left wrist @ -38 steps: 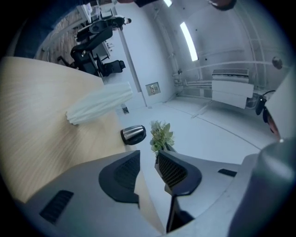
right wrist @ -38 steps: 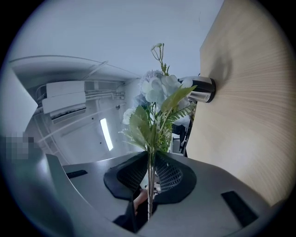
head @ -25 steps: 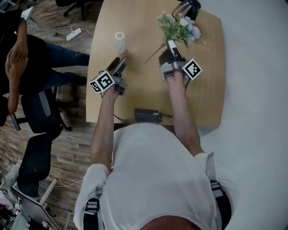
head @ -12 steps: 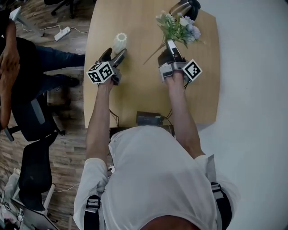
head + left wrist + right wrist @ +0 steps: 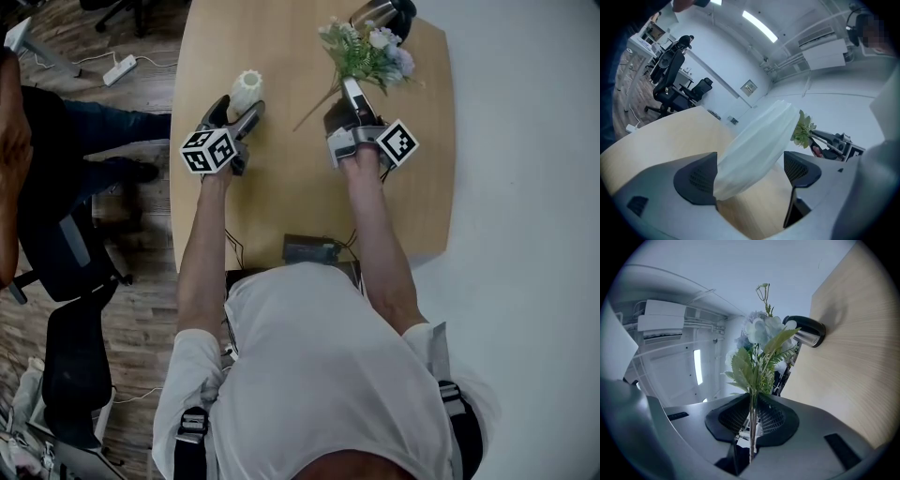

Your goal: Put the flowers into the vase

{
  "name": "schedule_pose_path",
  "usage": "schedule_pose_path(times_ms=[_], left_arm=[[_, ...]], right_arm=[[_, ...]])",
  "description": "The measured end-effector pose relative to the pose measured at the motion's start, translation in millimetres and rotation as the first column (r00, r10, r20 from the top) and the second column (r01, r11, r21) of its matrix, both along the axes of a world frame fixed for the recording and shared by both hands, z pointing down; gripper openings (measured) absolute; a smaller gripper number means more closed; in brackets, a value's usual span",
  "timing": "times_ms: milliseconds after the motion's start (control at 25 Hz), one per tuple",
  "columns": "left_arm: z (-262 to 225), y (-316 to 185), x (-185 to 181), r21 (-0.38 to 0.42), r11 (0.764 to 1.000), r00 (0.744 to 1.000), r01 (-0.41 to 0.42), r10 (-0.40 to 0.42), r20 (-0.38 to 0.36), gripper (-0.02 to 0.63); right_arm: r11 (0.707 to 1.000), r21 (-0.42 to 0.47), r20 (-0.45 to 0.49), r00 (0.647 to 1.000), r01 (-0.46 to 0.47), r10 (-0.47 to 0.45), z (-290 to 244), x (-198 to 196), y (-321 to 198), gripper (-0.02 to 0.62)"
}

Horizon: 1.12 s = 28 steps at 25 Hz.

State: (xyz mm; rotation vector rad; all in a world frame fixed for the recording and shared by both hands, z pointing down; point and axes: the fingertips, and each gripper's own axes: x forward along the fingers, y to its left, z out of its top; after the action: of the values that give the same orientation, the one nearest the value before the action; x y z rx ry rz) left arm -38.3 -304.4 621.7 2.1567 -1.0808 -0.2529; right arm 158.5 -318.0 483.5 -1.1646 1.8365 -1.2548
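A white ribbed vase [image 5: 247, 90] stands at the left of the wooden table [image 5: 281, 187]. My left gripper [image 5: 238, 113] reaches around its base; its jaws have just been opening. In the left gripper view the vase [image 5: 759, 140] leans between the pads, against the left pad [image 5: 696, 179] and apart from the right pad [image 5: 801, 169]. My right gripper [image 5: 352, 91] is shut on the stems of a bunch of flowers [image 5: 367, 52] with green leaves and pale blue and white blooms. In the right gripper view the flowers [image 5: 759, 348] rise straight out of the closed gripper [image 5: 751, 427].
A shiny metal jug [image 5: 377, 13] with a black top stands at the table's far edge, behind the flowers. A black box [image 5: 309, 247] with cables lies at the near edge. A seated person [image 5: 37, 141] and office chairs [image 5: 75, 253] are left of the table.
My left gripper has moved forward to the vase, rolled, and opened its jaws around the vase's base. The right gripper has kept the flowers in the same place.
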Motion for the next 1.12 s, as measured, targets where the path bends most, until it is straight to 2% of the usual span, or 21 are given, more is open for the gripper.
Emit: schedule_pose_path(times_ms=[80,200,440,520,680,920,1120], left_arm=[[-1,0,3,0.009,1.0,1.0,-0.013,0.013,0.025,0.419],[-3,0,10,0.045,0.998,0.994,-0.047,0.042,0.104,0.419],[-7,0,26,0.09,0.987,0.963,-0.134,0.108,0.247,0.422],[-9,0,34,0.113,0.978,0.937,-0.174,0.13,0.323,0.422],[-6,-4,38,0.139,0.957,0.865,-0.253,0.16,0.475,0.42],[-10,-5,42,0.209,0.937,0.819,-0.28,0.12,0.561,0.42],[-20,-22,19,0.249,0.928,0.808,-0.276,0.084,0.584,0.414]], right_arm=[[1.0,0.005,0.006,1.0,0.006,-0.006,1,-1,-2,0.06],[1.0,0.016,0.01,1.0,0.022,-0.022,2,-1,-3,0.06],[0.999,0.02,0.008,0.999,0.042,-0.043,2,-4,-3,0.06],[0.999,0.024,0.009,0.999,0.045,-0.045,1,-3,-1,0.06],[0.998,0.028,0.006,0.999,0.047,-0.047,0,-7,-4,0.06],[0.998,0.031,0.008,0.999,0.052,-0.053,-1,-7,-5,0.06],[0.997,0.029,-0.009,0.998,0.067,-0.067,-11,-33,-24,0.06]])
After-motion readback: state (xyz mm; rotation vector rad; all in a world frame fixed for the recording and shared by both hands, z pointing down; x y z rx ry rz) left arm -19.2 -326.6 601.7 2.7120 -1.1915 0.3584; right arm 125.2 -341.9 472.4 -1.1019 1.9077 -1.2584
